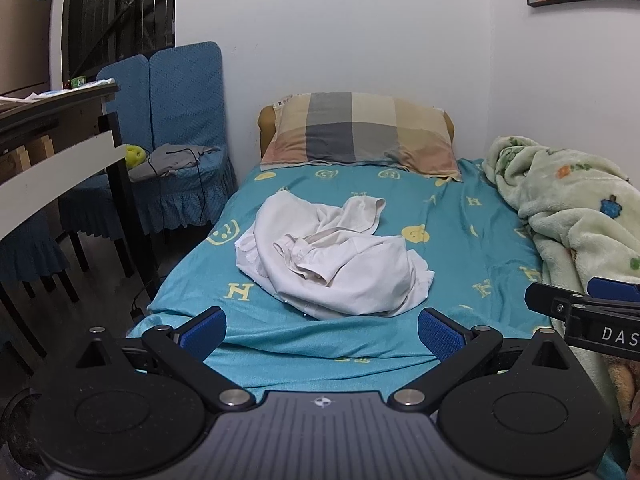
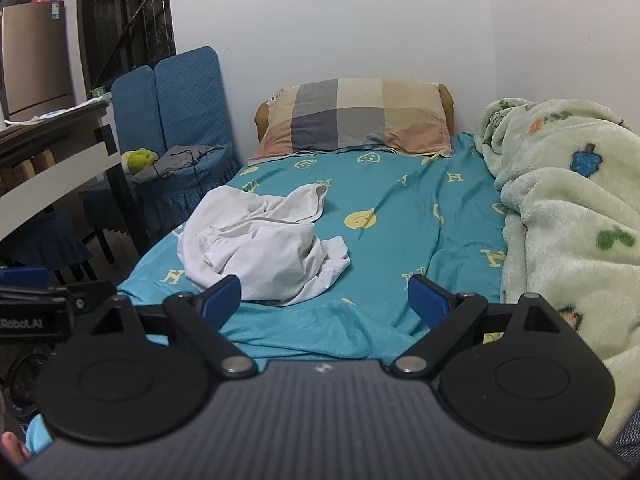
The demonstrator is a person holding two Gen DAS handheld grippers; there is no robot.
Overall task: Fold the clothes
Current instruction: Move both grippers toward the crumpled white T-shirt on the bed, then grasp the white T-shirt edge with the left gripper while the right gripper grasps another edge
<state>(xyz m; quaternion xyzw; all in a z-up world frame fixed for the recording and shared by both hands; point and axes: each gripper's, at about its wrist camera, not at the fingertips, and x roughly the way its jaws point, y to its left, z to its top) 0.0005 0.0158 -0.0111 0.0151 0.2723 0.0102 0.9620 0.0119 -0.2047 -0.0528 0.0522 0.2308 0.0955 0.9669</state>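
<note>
Two grippers, both spread wide and holding nothing, poised at the near end of the bed (image 1: 460,216). Left gripper (image 1: 322,330) low over the rumpled teal sheet, blue pads apart, aimed straight at the white garment (image 1: 336,260). Garment crumpled in a loose heap mid-bed toward the left side, collar and one sleeve showing on top, no flat panels or neat edges anywhere. Right gripper (image 2: 324,300) level with its partner, fingers likewise parted, garment just ahead and to its left. Further right, a fleecy green blanket (image 2: 568,216) bunched along the wall side, well apart from the heap; checked pillow (image 2: 356,116) at the head.

Stage, judging by the heap: unfolded, needing to be spread out. Next move probably calls for finding two distinct edges, shoulders or hem, pinching only one layer each, then pulling apart to flatten on the sheet.
</note>
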